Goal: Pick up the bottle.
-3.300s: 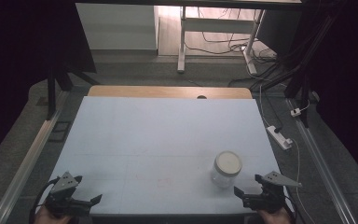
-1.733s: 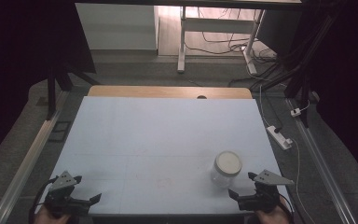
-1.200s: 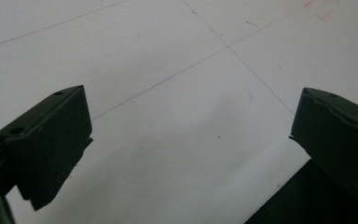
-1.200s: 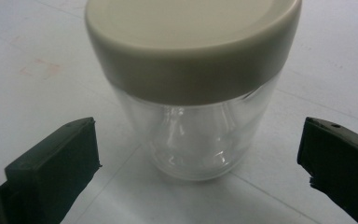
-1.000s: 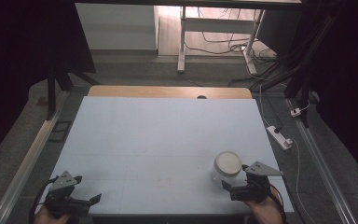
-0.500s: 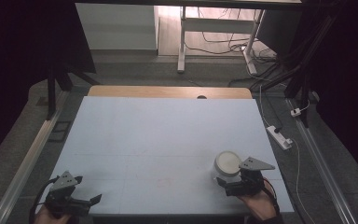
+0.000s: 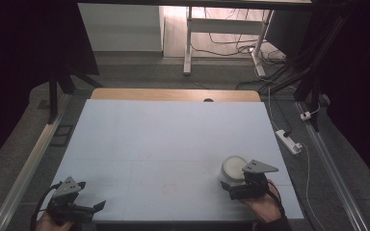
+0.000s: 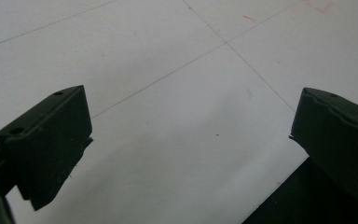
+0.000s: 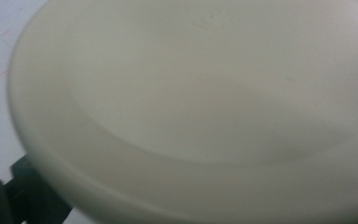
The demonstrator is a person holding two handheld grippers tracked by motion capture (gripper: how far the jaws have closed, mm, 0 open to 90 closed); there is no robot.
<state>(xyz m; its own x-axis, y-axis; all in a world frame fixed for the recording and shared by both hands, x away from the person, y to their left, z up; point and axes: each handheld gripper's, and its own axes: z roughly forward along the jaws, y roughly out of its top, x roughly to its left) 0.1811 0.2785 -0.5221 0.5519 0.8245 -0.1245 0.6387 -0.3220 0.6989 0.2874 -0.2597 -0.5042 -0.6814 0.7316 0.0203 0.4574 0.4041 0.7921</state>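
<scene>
Two hand-held grippers sat low in the high view, one at each bottom corner of the pale bench (image 7: pixel 173 139). Left hand-held gripper (image 7: pixel 84 208) lay at lower left of the frame, near the bench's front edge; in the left gripper view its jaws stood wide apart over bare white surface, with thin ruled lines crossing between them and the dark bench edge at lower right. Right hand-held gripper (image 7: pixel 231 185) lay at lower right of the high view, grey three-cornered plate on top, a hand (image 7: pixel 262 204) behind it. Round white container (image 7: pixel 233 167) stood just above and left of that gripper, touching or nearly touching it. In the right gripper view the container's pale lid (image 9: pixel 205 107) loomed very close and blurred, covering most of the frame; one black jaw showed at lower left beside its rim. Cannot tell whether the right jaws were apart or closed on it. White power strip (image 7: pixel 289 141) lay on the floor at right of the bench.
</scene>
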